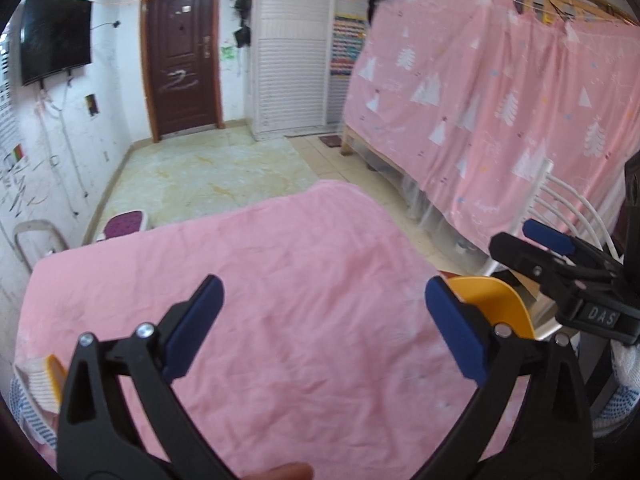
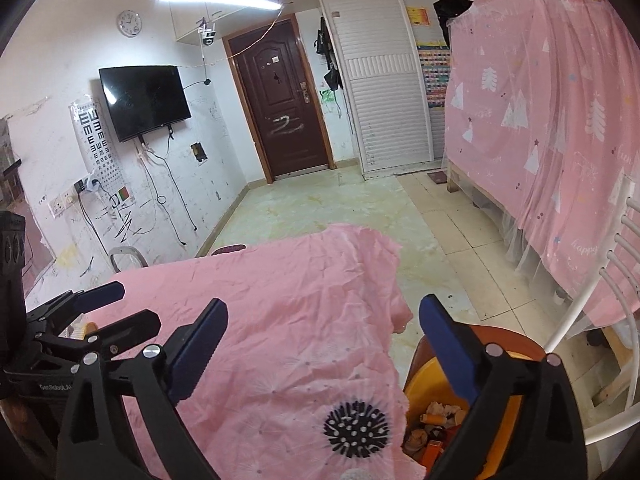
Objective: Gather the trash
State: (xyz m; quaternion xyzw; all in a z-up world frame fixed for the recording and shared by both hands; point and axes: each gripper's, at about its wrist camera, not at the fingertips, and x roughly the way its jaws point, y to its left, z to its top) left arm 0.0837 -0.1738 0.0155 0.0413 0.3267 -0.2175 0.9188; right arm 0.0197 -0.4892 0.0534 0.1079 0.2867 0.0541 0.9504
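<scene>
My left gripper (image 1: pixel 324 320) is open and empty above a table covered with a pink cloth (image 1: pixel 260 280). My right gripper (image 2: pixel 320 340) is open and empty over the table's right edge. An orange bin (image 2: pixel 424 384) stands on the floor beside the table, with several crumpled scraps of trash (image 2: pixel 436 412) inside; its rim also shows in the left wrist view (image 1: pixel 492 300). The right gripper shows at the right of the left wrist view (image 1: pixel 532 248), and the left gripper at the left of the right wrist view (image 2: pixel 108 304). No trash is visible on the cloth.
A bunk bed draped in a pink curtain (image 1: pixel 500 92) fills the right side. A white chair (image 2: pixel 616 280) stands by the bin. A purple stool (image 1: pixel 124 224) and a grey chair back (image 1: pixel 36 240) stand beyond the table. A yellow-edged object (image 1: pixel 52 376) lies at the table's left.
</scene>
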